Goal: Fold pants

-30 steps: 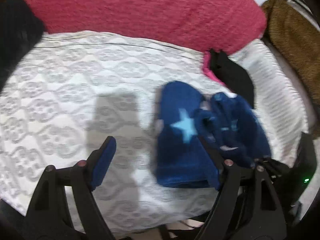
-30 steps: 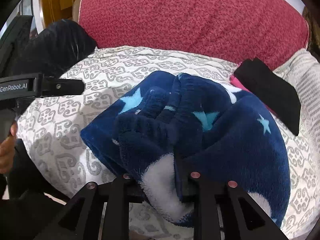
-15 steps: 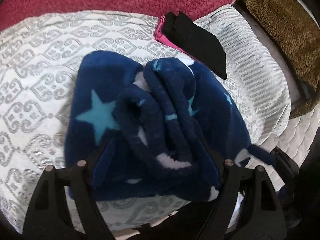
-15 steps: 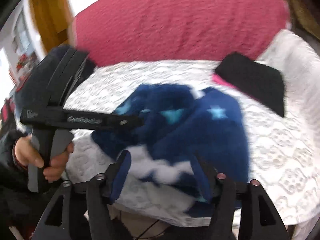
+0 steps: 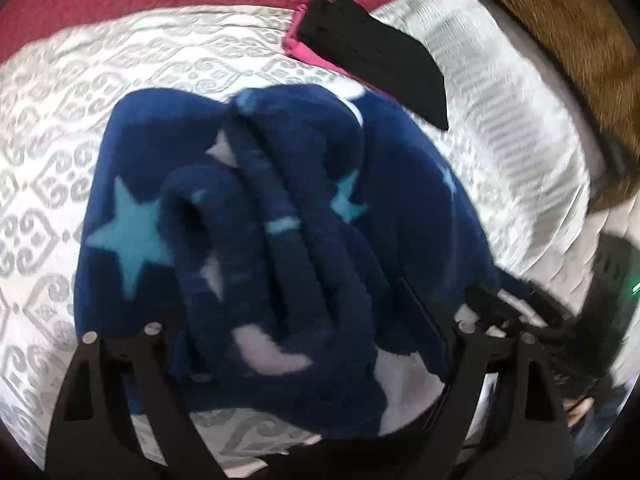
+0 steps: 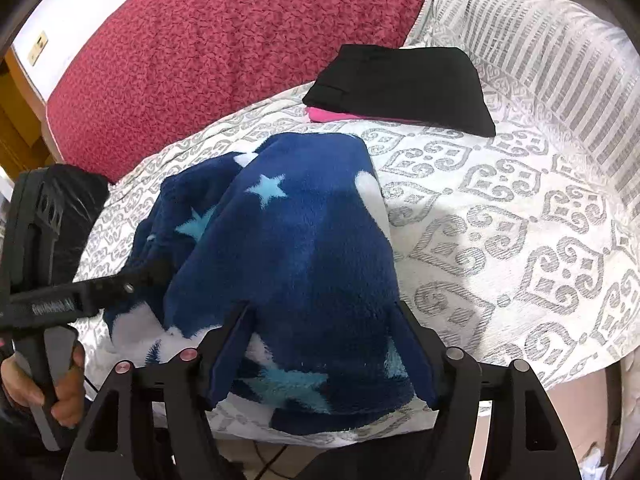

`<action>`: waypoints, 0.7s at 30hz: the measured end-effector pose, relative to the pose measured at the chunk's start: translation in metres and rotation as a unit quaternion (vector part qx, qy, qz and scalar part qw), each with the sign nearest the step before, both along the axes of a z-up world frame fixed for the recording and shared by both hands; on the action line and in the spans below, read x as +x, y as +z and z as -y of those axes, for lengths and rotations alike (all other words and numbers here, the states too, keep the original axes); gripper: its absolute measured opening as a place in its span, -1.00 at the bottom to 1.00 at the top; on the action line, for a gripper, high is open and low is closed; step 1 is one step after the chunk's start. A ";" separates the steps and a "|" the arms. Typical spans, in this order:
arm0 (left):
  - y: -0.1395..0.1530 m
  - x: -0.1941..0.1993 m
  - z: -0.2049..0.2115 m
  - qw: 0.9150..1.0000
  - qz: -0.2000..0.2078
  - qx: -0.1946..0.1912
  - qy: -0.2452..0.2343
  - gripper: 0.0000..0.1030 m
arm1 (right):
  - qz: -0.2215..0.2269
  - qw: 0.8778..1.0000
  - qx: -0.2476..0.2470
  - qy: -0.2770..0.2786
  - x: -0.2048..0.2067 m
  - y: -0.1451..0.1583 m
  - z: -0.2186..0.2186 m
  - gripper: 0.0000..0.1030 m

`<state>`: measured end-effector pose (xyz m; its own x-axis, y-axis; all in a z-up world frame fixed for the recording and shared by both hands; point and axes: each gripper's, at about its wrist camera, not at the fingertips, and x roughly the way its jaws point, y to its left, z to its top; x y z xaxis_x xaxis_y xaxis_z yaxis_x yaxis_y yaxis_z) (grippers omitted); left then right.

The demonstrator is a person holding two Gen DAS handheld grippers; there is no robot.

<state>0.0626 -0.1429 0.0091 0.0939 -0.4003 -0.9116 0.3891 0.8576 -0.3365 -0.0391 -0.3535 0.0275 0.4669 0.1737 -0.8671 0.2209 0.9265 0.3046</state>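
1. Left gripper: fingers spread wide, astride bunched fleece rolls.
2. Right gripper: blue pads spread, flanking a flat fold.
3. Pants: plush navy, pale stars, heaped on the patterned woven bedcover.
4. Folded black garment over pink, well apart.

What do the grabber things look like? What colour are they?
Each gripper is black plastic with angular triangular cut-outs, small round silver and reddish bolts, and two flat fingers padded in dark blue. The left gripper, seen side-on, carries blurred white lettering on its black bar above a grey handle.
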 end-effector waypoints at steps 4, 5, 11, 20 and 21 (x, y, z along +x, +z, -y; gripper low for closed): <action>0.000 -0.005 0.005 0.999 0.046 0.014 -0.023 -0.11 | -0.001 1.000 0.000 -0.001 0.001 -0.004 0.000 0.42; 0.003 -0.003 0.004 0.999 0.045 0.009 -0.024 -0.11 | 0.000 1.000 0.001 0.001 0.001 -0.004 0.000 0.42; 0.080 0.008 -0.030 0.990 0.139 -0.029 -0.002 -0.20 | 0.038 0.999 0.027 0.004 -0.003 0.018 0.009 0.43; -0.012 0.023 -0.077 0.998 0.031 0.045 0.012 0.07 | -0.044 0.995 0.091 -0.003 0.019 -0.022 -0.003 0.59; -0.015 0.019 -0.082 0.998 0.040 0.035 0.021 0.09 | -0.050 0.993 0.102 -0.002 0.018 -0.026 -0.003 0.59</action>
<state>0.0814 -0.0609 -0.0064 0.1825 -0.3307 -0.9259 0.3757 0.8937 -0.2452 -0.0209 -0.3502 0.0018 0.3816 0.3492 -0.8558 0.2637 0.8463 0.4628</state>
